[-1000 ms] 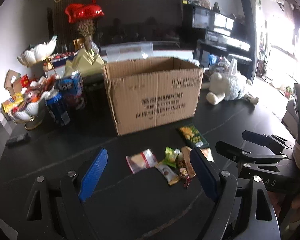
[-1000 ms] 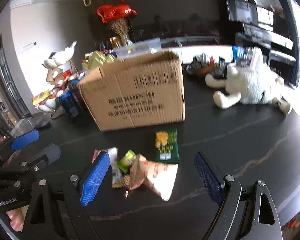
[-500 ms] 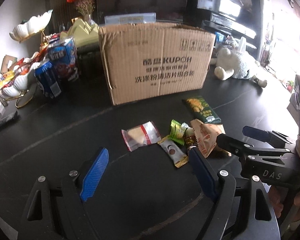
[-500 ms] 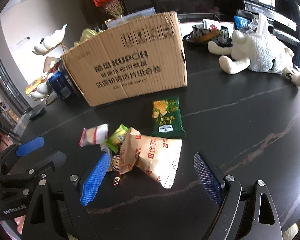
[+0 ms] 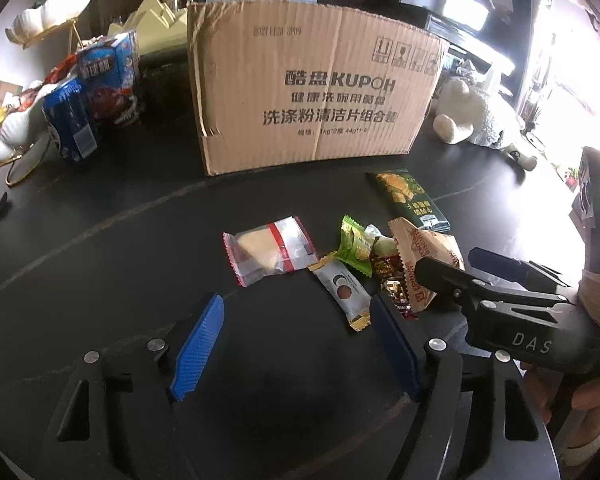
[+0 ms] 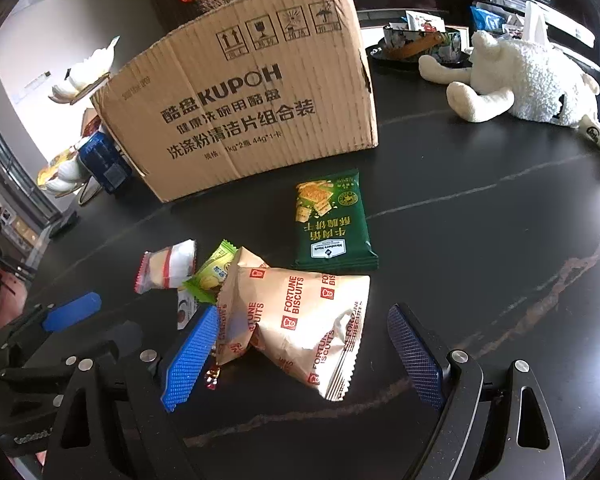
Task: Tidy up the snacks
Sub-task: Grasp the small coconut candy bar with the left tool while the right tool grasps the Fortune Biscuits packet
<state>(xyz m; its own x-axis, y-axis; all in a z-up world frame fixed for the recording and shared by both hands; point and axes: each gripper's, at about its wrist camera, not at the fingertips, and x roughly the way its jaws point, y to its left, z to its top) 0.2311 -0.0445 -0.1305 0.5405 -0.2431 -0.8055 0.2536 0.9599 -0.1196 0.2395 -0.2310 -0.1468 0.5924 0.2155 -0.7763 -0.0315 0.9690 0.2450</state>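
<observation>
Loose snacks lie on the black table before a cardboard box (image 5: 312,92) (image 6: 244,108). A clear red-striped packet (image 5: 270,254) (image 6: 166,266), a white bar (image 5: 346,292), a light green packet (image 5: 354,246) (image 6: 212,274), small candies (image 5: 388,270), a tan Fortune Biscuits bag (image 6: 300,320) (image 5: 420,260) and a dark green cracker pack (image 6: 332,220) (image 5: 408,196). My left gripper (image 5: 296,344) is open, just short of the clear packet and the bar. My right gripper (image 6: 300,356) is open, its jaws on either side of the biscuit bag.
Blue snack boxes (image 5: 96,88) and a shell-shaped dish (image 5: 0,140) stand left of the box. A white plush toy (image 6: 524,76) (image 5: 472,116) lies at the right. A bowl (image 6: 420,40) sits behind the plush toy.
Both grippers have moved forward and down toward the snack pile. The right gripper's jaws now flank the biscuit bag. Both stay open.
</observation>
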